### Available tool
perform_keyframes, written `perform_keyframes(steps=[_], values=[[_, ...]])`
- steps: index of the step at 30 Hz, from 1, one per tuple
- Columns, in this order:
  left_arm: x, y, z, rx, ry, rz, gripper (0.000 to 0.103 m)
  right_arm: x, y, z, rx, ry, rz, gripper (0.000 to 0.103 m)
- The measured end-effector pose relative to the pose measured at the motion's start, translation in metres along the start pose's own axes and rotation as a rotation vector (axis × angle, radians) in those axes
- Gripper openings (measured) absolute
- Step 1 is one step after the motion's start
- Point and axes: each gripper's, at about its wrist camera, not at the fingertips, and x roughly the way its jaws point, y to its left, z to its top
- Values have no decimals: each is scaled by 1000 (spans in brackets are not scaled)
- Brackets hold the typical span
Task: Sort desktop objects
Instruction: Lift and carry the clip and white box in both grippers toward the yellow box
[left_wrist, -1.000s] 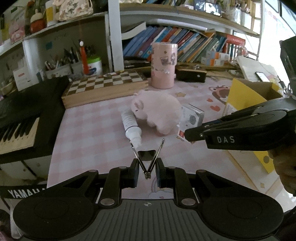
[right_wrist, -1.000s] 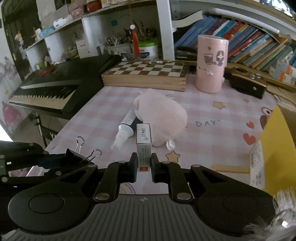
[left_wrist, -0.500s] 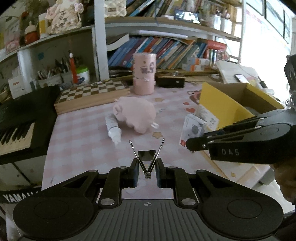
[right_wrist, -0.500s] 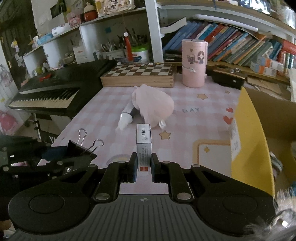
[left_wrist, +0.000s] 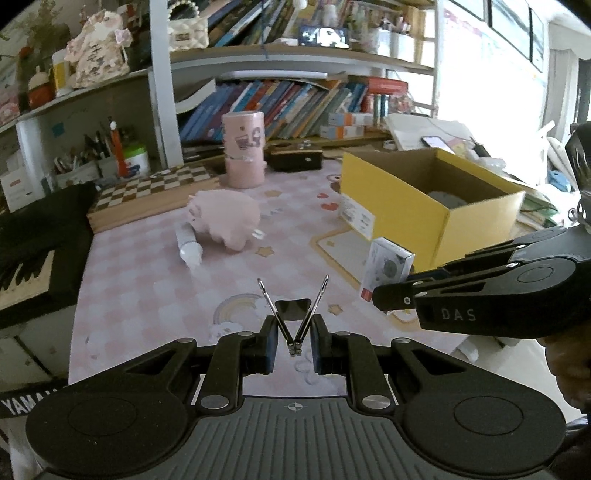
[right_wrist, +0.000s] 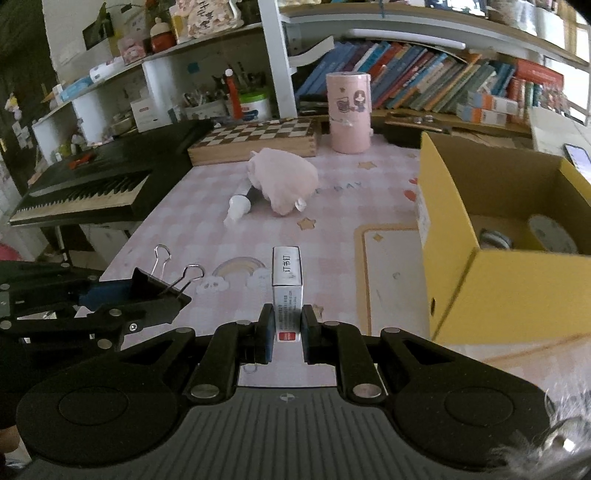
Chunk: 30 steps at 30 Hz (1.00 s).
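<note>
At the desk's right, yellow box (right_wrist: 491, 273) holding tape rolls (right_wrist: 552, 236) — left tool (left_wrist: 293, 332) clamping binder clip (left_wrist: 293, 314), right tool (right_wrist: 287, 325) clamping staple box (right_wrist: 287, 280).

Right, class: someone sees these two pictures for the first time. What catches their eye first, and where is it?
Probably the open yellow box at the right of the pink desk mat. Then the pink plush pig lying mid-desk beside a white tube. Nearest, the left gripper grips a black binder clip and the right gripper a small white box.
</note>
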Motion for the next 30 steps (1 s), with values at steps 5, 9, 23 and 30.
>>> perform_keyframes(steps=[5,9,23,30], values=[[-14,-11,-13,14,-4,-17,17,-16,3,-18,13,2,-12,13],[-24,-18,-21,20,-8,-29,17,-28,7,-32,22,1,-23,13],[-52,-46,-40,104,-29,-104,17,-70,8,-76,109,-24,-112,13],[-60,-55,-41,134,-44,-126,17,-87,9,-84,125,-45,-138,13]])
